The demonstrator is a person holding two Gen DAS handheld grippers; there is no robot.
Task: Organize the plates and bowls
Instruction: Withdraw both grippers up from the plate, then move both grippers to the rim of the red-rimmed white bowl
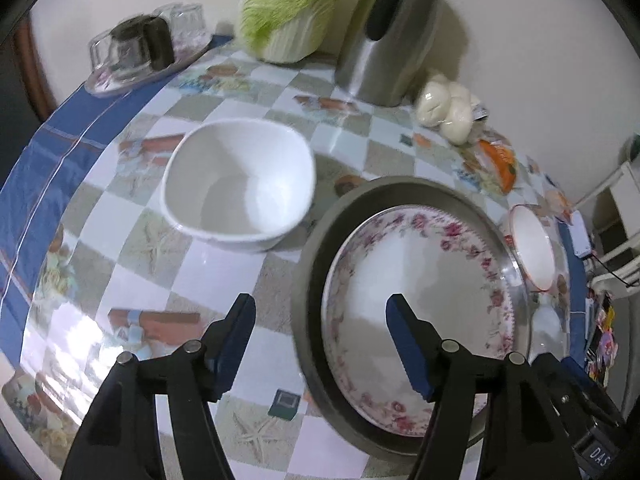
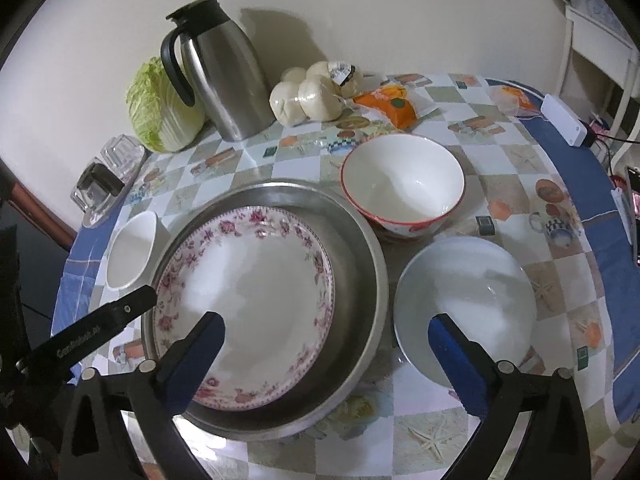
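Both grippers hang over the checked table, and nothing is held. The left gripper has its blue pads spread wide — one over bare cloth, the other above the floral plate. The right gripper is just as wide apart, its left pad over that same floral plate, its right pad over the edge of the plain white bowl.

The metal tray is the landmark here. The floral plate lies flat inside it, pushed toward the near-left side, a band of bare metal showing on the far right. Just beside the tray on its left sits the square white bowl, upright and empty; from the right wrist view only part of that bowl shows behind the tray's rim. At the tray's far right, close to touching its rim, stands the red-rimmed bowl, upright — from the left wrist it is a sliver past the tray. The plain white bowl sits right of the tray, near but apart.

Behind the tray, against the wall: a steel jug, a cabbage to its left, wrapped buns and an orange packet to its right. Far left of the tray, glass cups sit on a clear dish.
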